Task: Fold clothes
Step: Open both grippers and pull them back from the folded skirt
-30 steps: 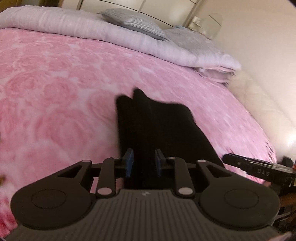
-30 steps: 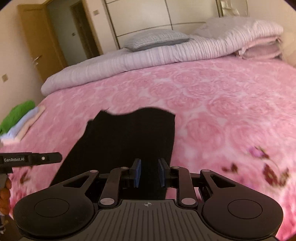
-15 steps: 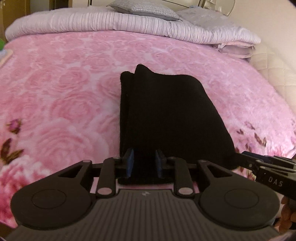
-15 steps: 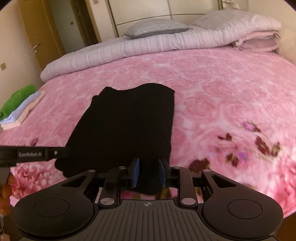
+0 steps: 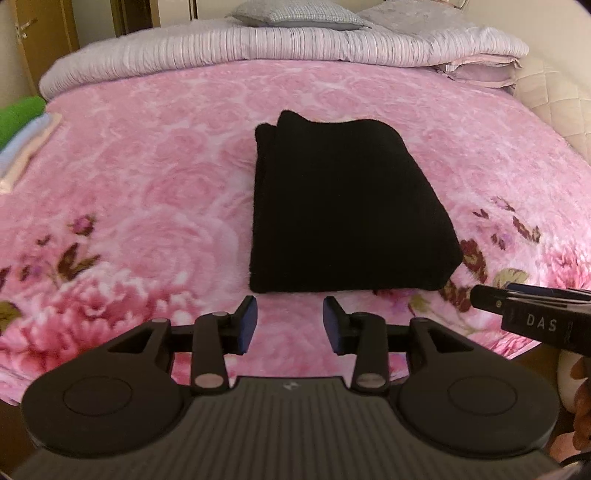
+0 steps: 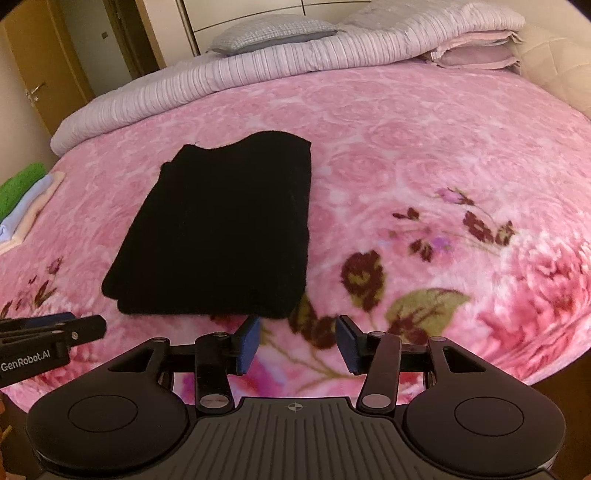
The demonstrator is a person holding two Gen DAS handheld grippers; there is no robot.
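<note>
A black garment [image 5: 343, 206] lies folded into a thick rectangle on the pink rose-patterned blanket [image 5: 147, 192]. My left gripper [image 5: 290, 325] hangs just short of the fold's near edge, its jaws opening with nothing between them. In the right wrist view the same black garment [image 6: 221, 229] lies ahead and to the left. My right gripper [image 6: 297, 345] is off its near right corner, jaws opening too and empty, above the blanket [image 6: 424, 155]. Each gripper's arm shows at the edge of the other's view.
A rolled striped duvet [image 5: 258, 44] and pillows [image 6: 273, 31] line the head of the bed. A stack of folded clothes [image 6: 22, 199] with a green one on top sits at the bed's left edge. A wooden door [image 6: 40, 81] stands behind it.
Both grippers let go of the black garment's near edge and drew back from it, jaws widening. The garment now lies flat and folded on the blanket.
</note>
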